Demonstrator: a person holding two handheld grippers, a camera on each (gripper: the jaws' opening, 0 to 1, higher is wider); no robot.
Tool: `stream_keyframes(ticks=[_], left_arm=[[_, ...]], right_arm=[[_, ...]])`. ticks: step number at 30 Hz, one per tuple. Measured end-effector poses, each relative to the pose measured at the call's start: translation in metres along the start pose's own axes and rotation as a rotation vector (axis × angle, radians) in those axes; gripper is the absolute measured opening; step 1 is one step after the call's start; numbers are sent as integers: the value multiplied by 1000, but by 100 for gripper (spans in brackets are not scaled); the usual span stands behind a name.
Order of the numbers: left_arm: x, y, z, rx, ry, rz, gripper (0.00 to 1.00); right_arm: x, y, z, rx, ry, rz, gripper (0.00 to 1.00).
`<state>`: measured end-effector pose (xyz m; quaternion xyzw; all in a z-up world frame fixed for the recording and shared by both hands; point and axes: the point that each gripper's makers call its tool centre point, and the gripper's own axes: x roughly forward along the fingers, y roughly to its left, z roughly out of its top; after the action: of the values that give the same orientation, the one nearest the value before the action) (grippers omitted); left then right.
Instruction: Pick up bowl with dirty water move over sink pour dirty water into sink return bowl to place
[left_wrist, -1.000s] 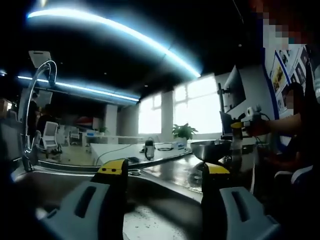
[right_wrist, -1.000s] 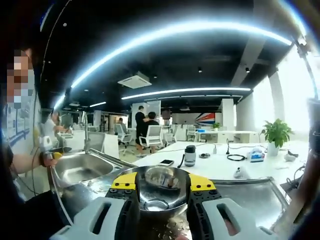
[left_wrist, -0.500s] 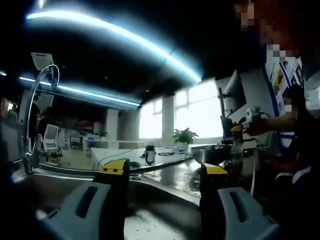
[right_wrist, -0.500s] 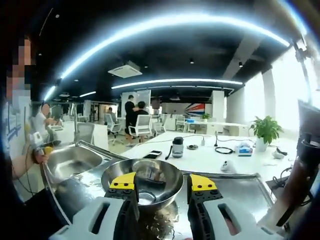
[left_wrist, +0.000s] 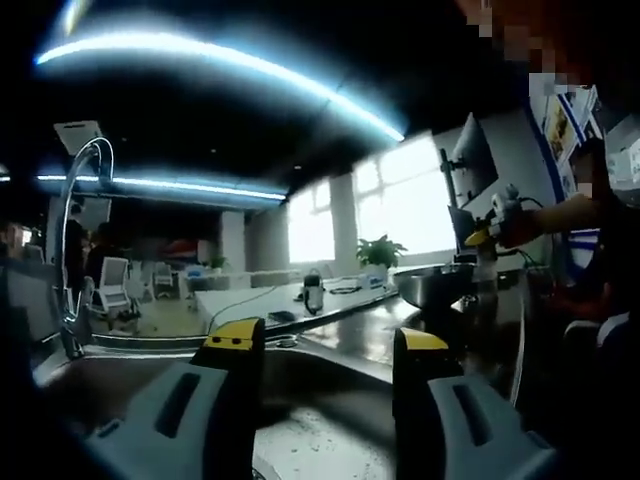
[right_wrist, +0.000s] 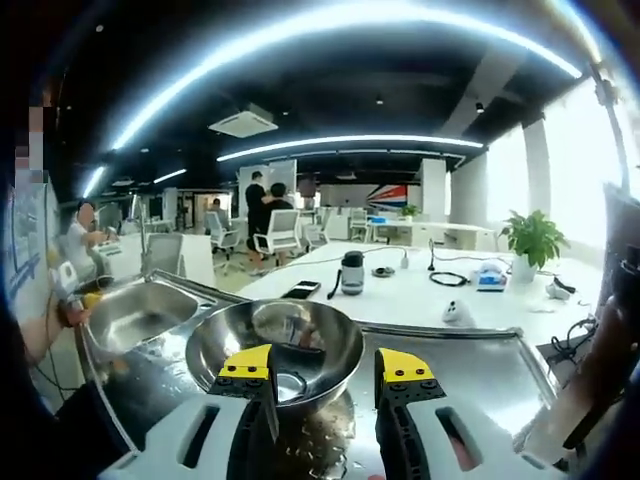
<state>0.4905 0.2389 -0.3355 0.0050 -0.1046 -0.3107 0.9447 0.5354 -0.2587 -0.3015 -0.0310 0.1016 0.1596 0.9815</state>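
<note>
Early stage, by the look of it: bowl (right_wrist: 275, 352) on the wet steel desk (right_wrist: 470, 370) beside the sink (right_wrist: 135, 315), right tongs (right_wrist: 322, 395) parted around its rim, not gripping. Left tongs (left_wrist: 322, 385) parted, holding nothing. Lifting, pouring, returning left.

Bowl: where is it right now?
In the right gripper view the bowl sits on the steel counter just past the right tool, with the sink to its left.
</note>
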Motion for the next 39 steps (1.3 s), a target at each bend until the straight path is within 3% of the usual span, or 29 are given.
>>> stream_keyframes(ticks=[3, 7, 13, 26, 34, 39], left_arm=[[-2, 9, 9, -54, -48, 33, 46], [-2, 13, 12, -65, -67, 51, 46], [0, 8, 5, -48, -31, 42, 46], [-2, 9, 10, -62, -54, 37, 50], [-2, 9, 6, -84, -34, 21, 51], [-2, 8, 4, -50, -19, 23, 51]], right_arm=[[0, -3, 1, 32, 24, 12, 32], [3, -5, 7, 30, 43, 22, 32], [17, -5, 5, 18, 83, 53, 32], [25, -6, -8, 33, 195, 76, 27], [41, -6, -14, 78, 249, 47, 29], [45, -8, -21, 93, 300, 46, 29]])
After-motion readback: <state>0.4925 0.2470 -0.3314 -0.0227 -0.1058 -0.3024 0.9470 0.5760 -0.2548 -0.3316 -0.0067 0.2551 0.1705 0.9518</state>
